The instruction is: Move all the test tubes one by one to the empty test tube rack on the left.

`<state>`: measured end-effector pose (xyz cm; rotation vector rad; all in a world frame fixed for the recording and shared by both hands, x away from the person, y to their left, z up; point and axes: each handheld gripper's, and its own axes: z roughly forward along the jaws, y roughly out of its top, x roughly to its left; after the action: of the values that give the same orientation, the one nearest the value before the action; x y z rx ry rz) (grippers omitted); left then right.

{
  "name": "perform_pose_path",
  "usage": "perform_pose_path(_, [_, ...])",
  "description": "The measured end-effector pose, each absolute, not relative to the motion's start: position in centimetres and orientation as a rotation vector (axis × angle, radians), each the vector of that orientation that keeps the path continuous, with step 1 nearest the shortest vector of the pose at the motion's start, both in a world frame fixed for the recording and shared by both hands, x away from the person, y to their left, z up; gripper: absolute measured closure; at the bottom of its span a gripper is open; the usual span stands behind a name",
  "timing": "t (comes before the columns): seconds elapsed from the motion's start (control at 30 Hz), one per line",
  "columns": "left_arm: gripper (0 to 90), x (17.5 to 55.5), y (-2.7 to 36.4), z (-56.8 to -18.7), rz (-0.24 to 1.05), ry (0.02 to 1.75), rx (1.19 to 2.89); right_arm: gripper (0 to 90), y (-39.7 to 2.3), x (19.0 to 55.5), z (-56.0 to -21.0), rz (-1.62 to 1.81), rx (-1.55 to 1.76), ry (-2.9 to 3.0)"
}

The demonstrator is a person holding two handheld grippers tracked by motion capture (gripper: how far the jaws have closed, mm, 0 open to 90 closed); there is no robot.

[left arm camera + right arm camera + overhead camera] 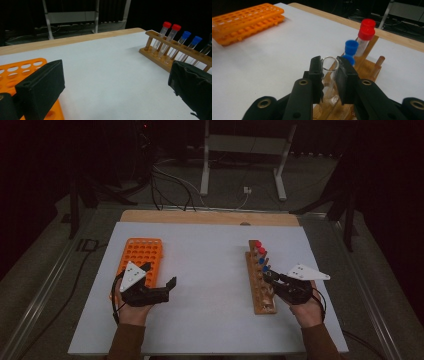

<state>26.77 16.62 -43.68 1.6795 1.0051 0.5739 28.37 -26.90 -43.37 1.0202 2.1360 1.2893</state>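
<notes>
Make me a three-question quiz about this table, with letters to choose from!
1. Where does the orange rack lie?
A. by the left gripper
B. on the wooden rack
C. on the floor

2. How many tubes wear red caps?
A. one
B. two
C. four

3. What is the right gripper doing?
A. hanging open
B. squeezing a clear tube
C. holding a blue cap

Answers:
1 A, the high view shows it beside that gripper.
2 B, two red caps stand at the far end of the wooden rack.
3 B, its jaws press the uncapped tube.
</notes>
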Motion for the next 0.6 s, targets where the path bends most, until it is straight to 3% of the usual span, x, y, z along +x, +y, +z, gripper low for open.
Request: perform_pose_path(0.6, [1.3,27.3,13.9,-43.4,0.552,0.952,1.697,75.9,-26.7,28.0,-39.9,1.344,0.953,2.109])
